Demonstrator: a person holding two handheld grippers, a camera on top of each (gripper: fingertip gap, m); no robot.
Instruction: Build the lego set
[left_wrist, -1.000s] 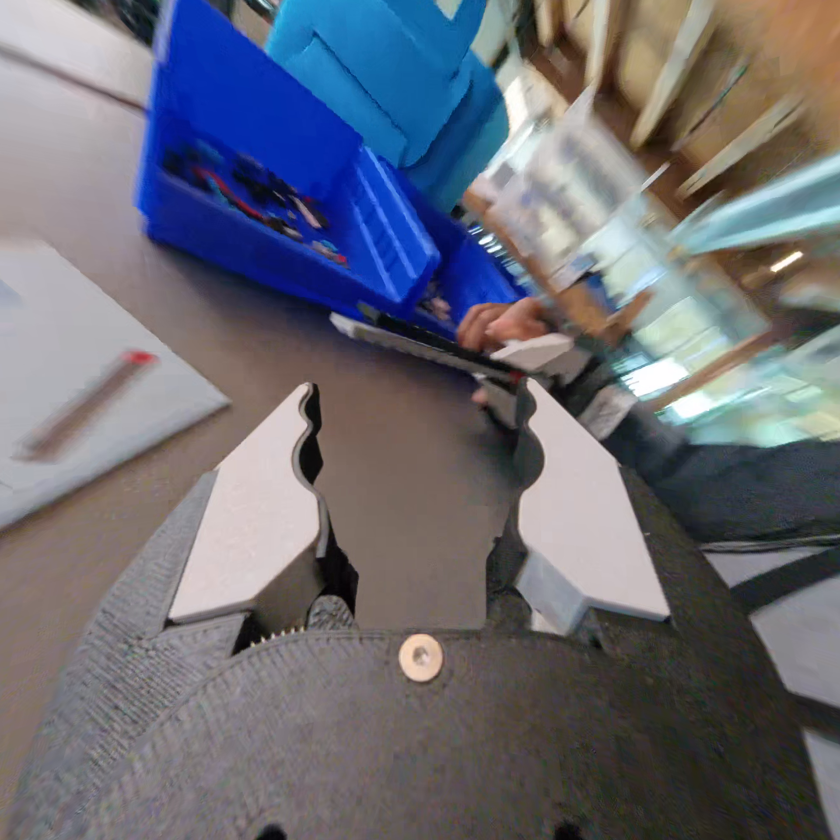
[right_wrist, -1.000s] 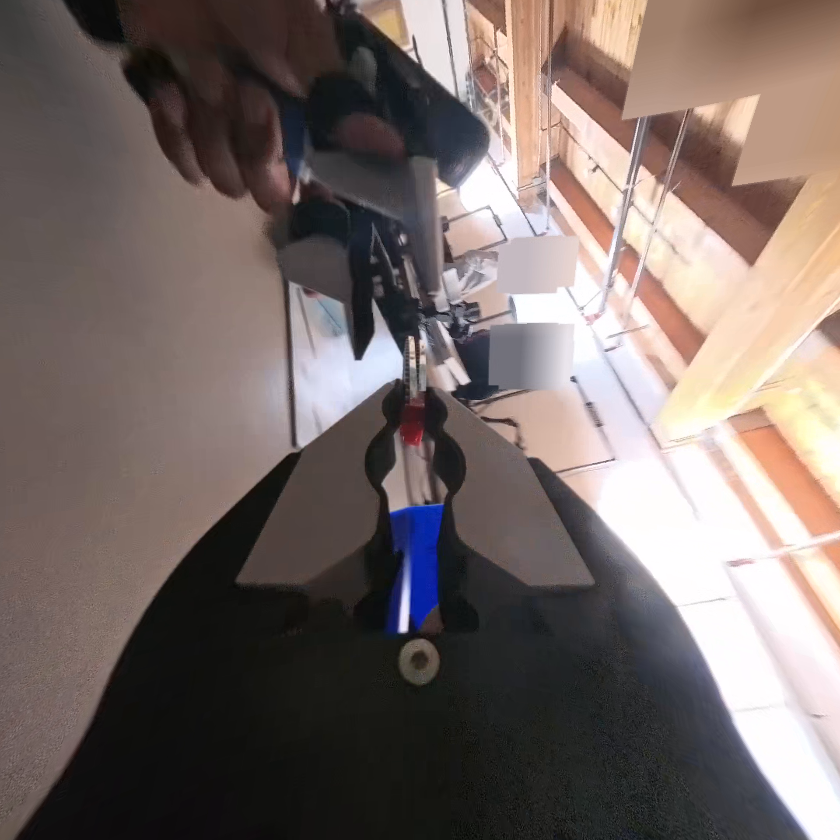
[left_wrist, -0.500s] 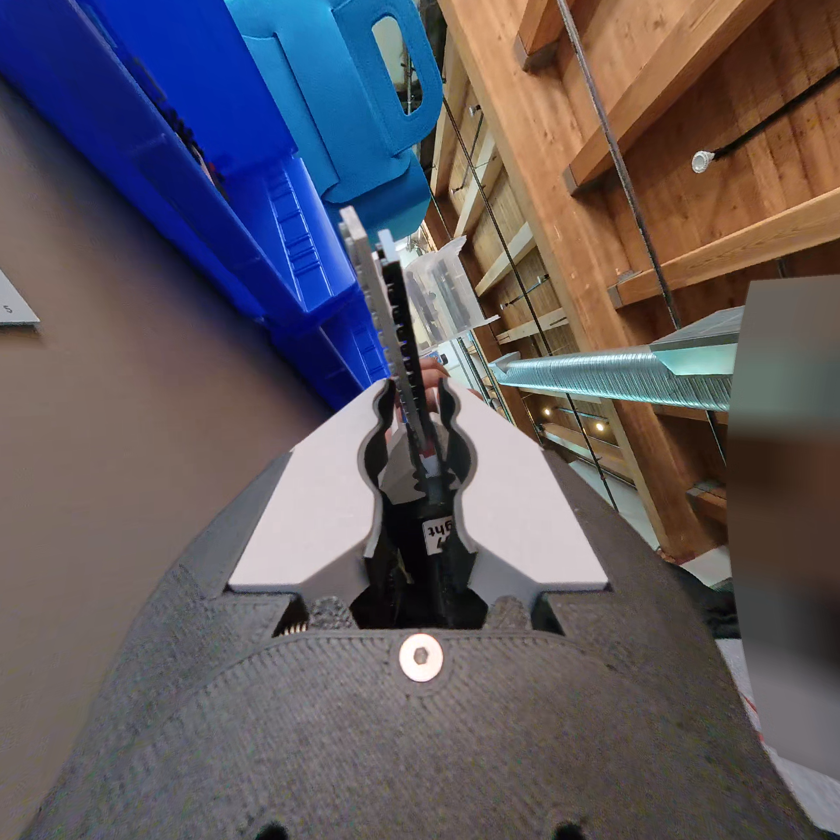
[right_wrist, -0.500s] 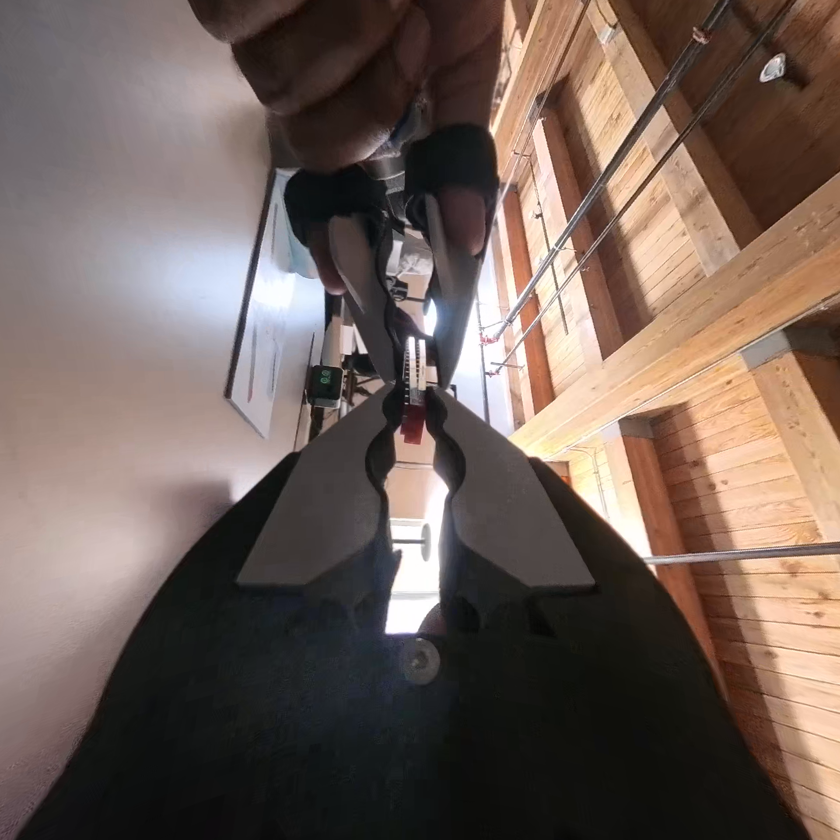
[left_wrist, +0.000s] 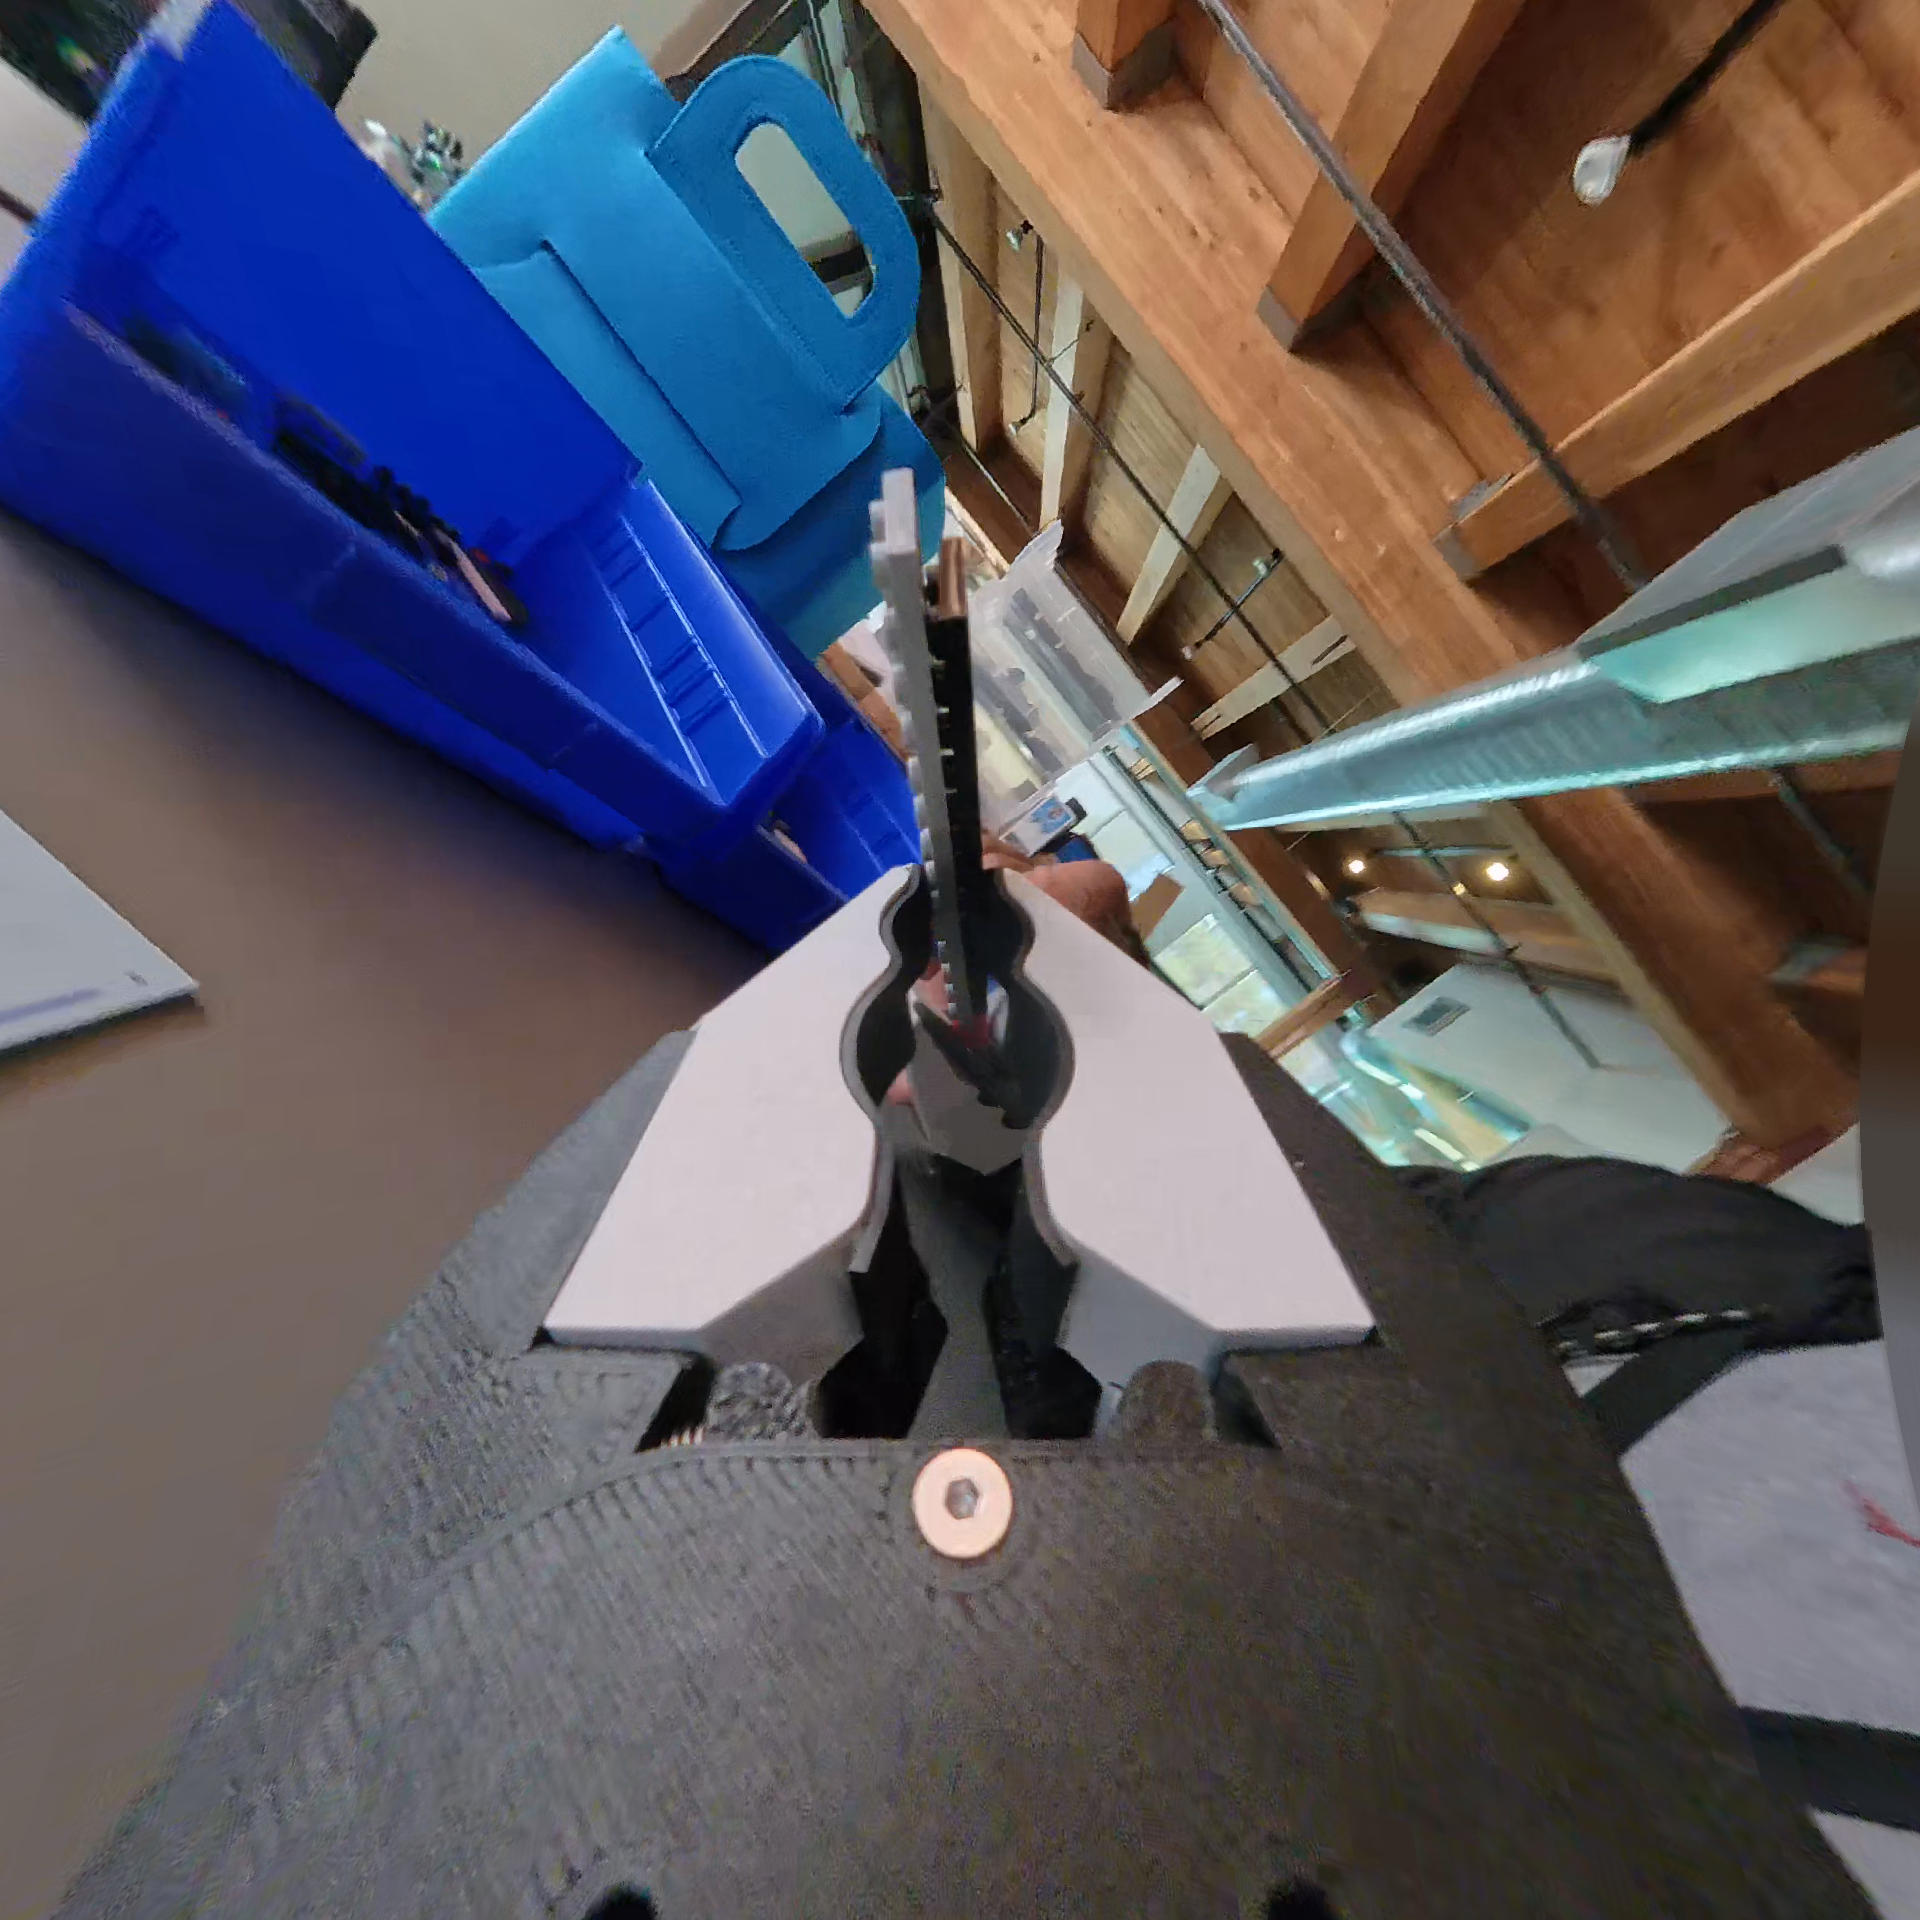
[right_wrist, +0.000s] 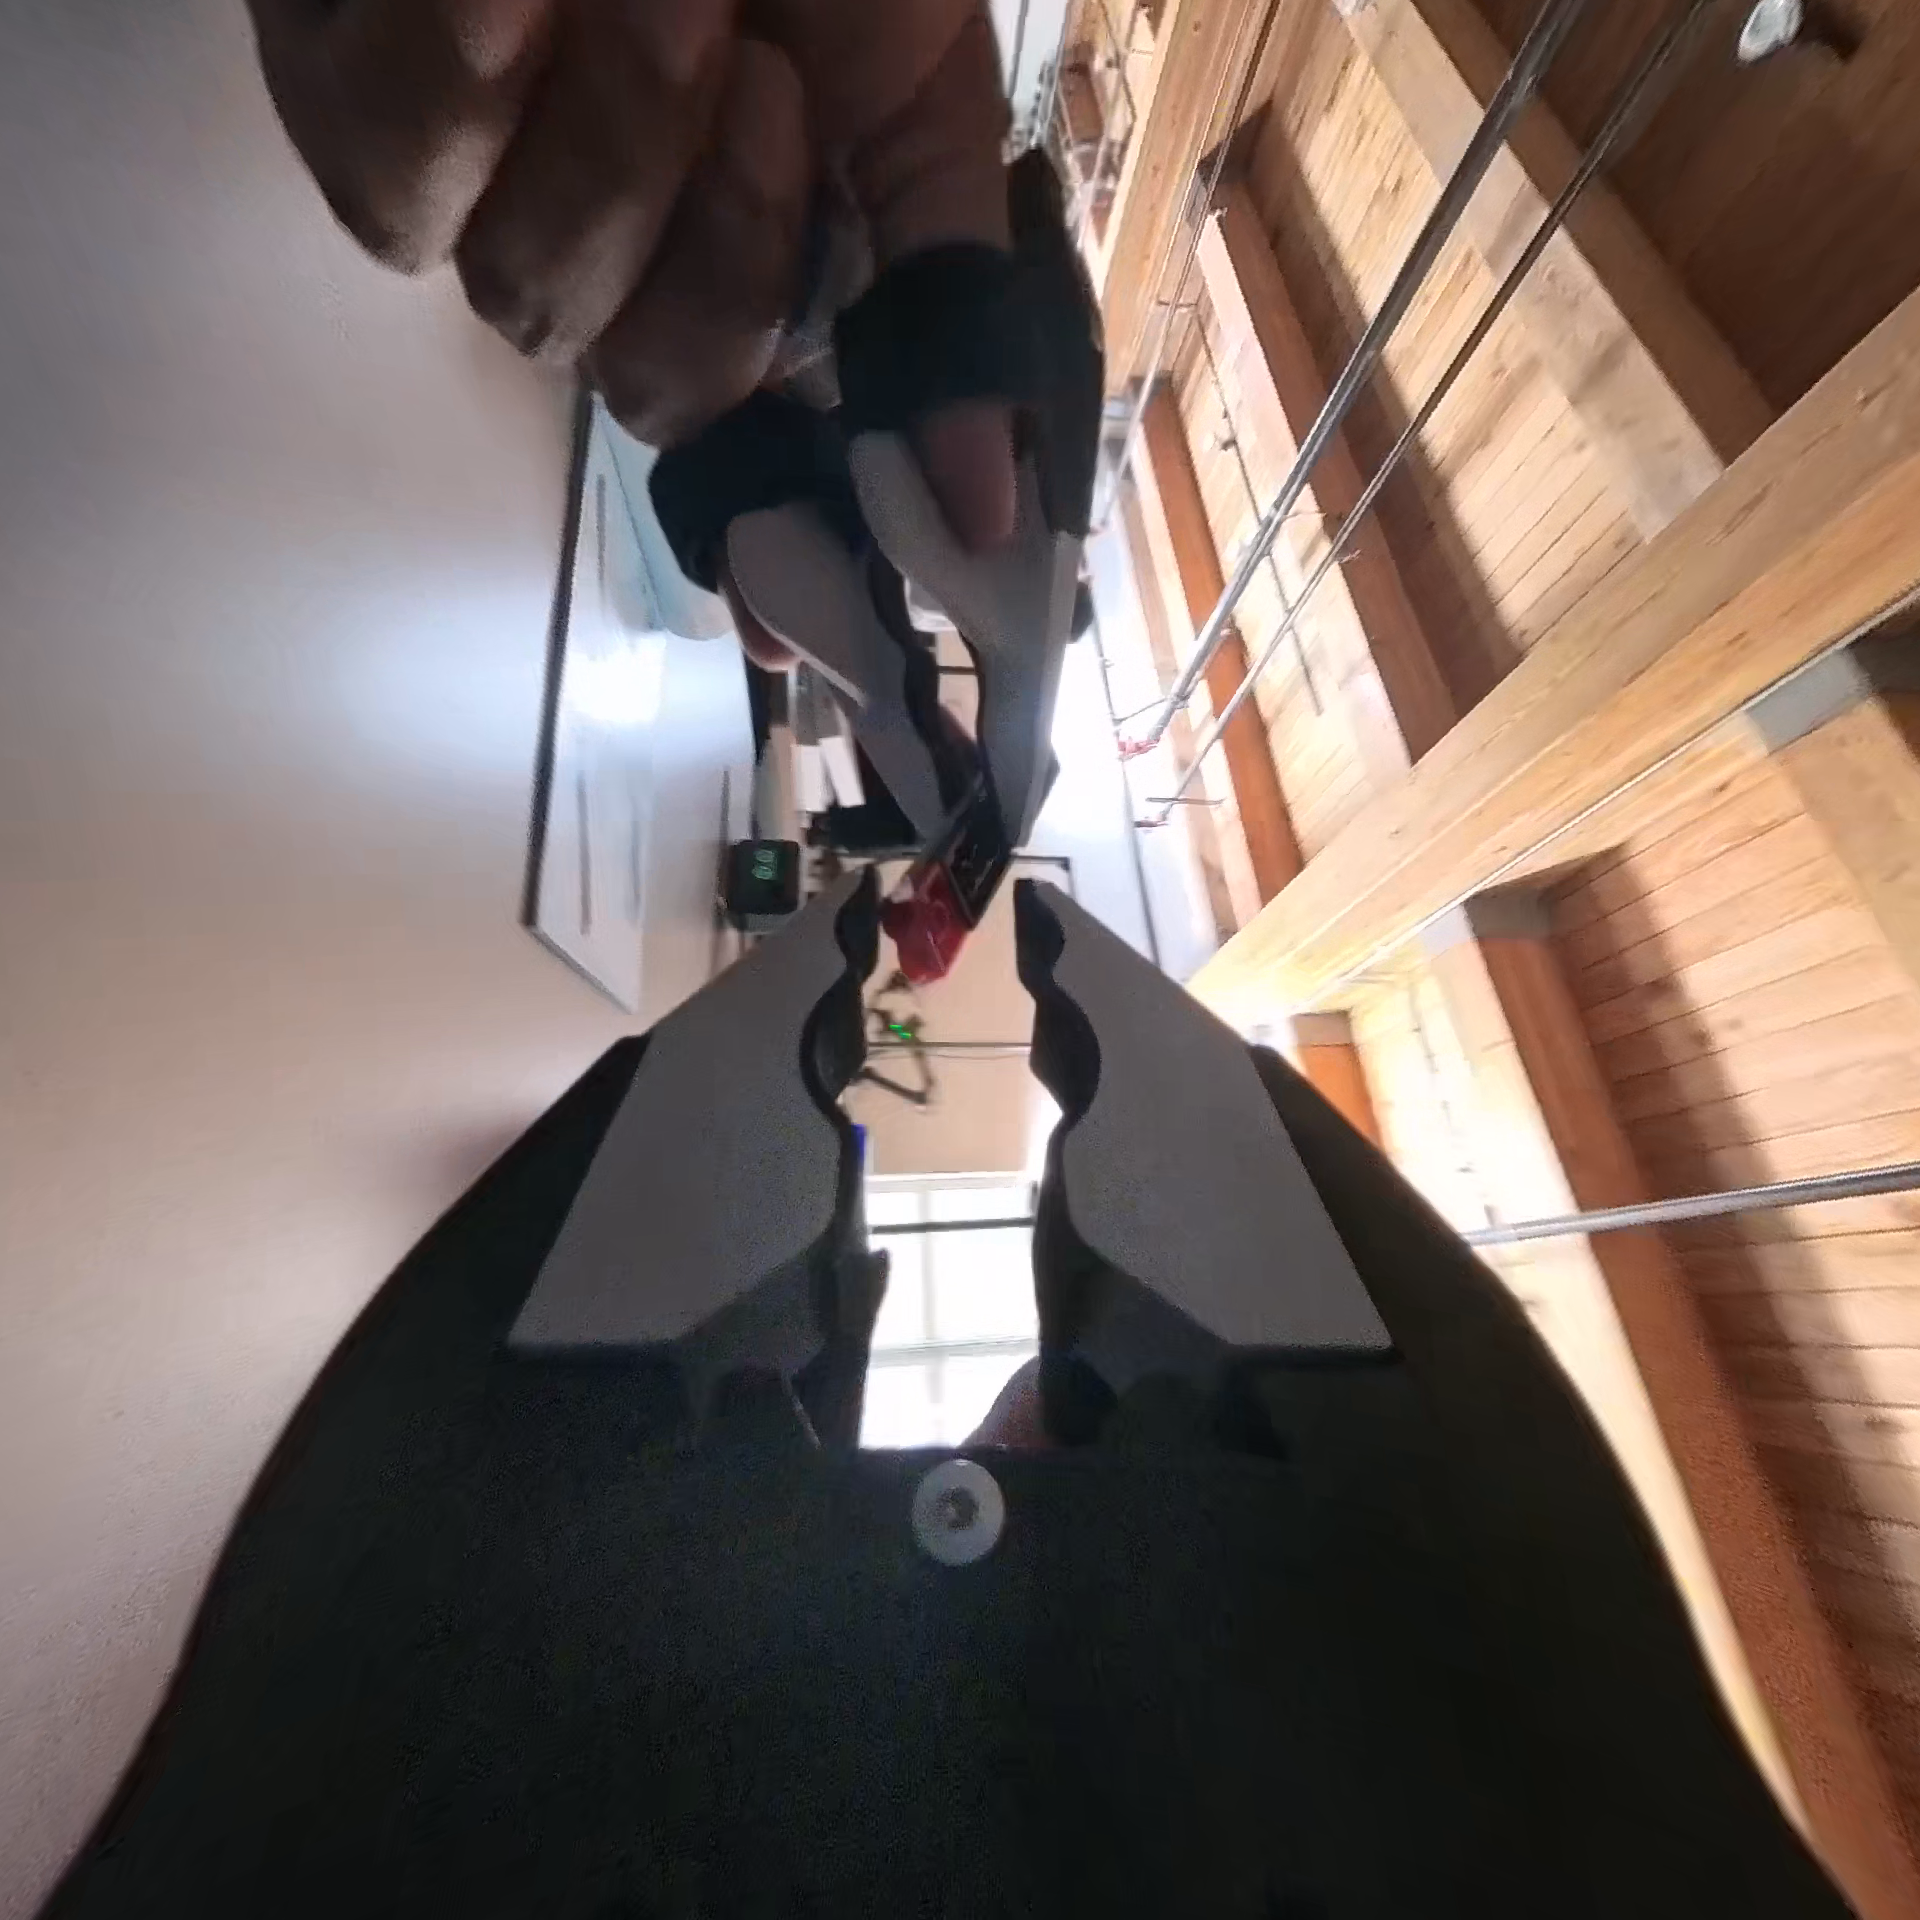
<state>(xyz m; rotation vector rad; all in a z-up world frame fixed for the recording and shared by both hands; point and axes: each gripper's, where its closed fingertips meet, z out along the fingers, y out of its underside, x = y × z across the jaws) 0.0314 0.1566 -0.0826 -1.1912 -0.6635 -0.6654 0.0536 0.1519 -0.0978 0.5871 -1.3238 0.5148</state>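
Note:
My left gripper (left_wrist: 956, 896) is shut on a thin Lego assembly (left_wrist: 940, 675), a grey plate stacked on a black one, seen edge-on and sticking out past the fingertips. A small red piece (left_wrist: 977, 1031) sits at its near end between the fingers. In the right wrist view, my right gripper (right_wrist: 945, 902) is open, its jaws on either side of the assembly's red end (right_wrist: 928, 935) without gripping it. The left gripper (right_wrist: 966, 821) shows there from the front, held by a hand (right_wrist: 623, 156) and clamped on the assembly.
Blue parts bins (left_wrist: 312, 468) with loose pieces stand on the dark table (left_wrist: 312, 1091), with a light-blue handled case (left_wrist: 707, 312) behind them. A white sheet (left_wrist: 62, 966) lies at the left. Wooden beams and metal rods fill the right side of both views. Left and right tips are no more than a few centimetres apart.
My left gripper, open a second ago, has shut on the assembly. My right gripper, which held its red end, has opened and let go. Both views have tilted.

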